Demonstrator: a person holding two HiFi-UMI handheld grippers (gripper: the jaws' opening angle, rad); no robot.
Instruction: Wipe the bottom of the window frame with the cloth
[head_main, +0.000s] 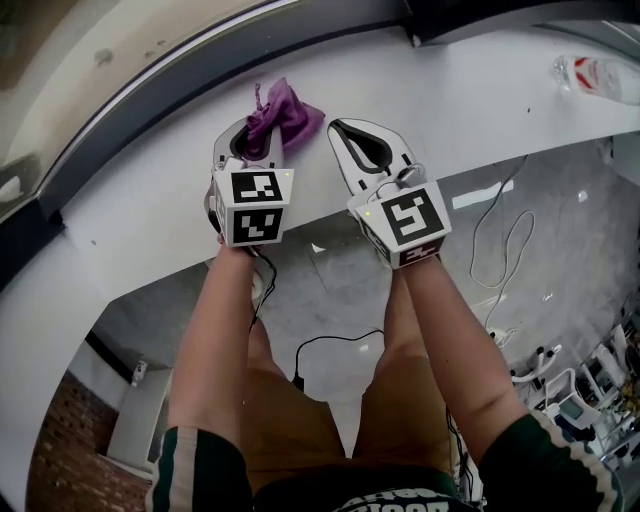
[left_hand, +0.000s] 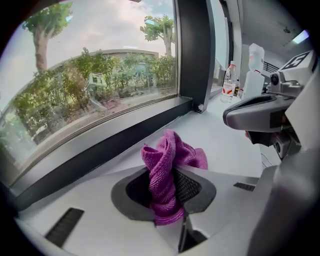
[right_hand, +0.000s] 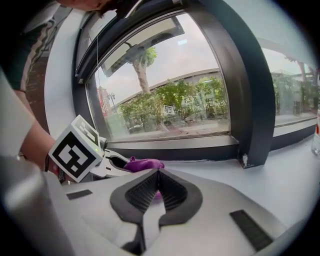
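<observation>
Forearms (head_main: 215, 340) extended, L hand-held gripper (head_main: 258, 140) pinching cloth (head_main: 288, 115)

Right claw (right_hand: 158, 175) closed, empty; purple cloth (right_hand: 144, 164) in left claw (right_hand: 121, 162).

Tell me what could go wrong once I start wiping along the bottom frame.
1. The cloth is pinched as a narrow twisted bunch in the left gripper. Dragging it along the window frame might tug it loose, or let the jaws scrape.
2. The right gripper, shut and empty, sits close beside it, so a rightward sweep could bump it.
3. A bottle further along the sill could get knocked.
</observation>
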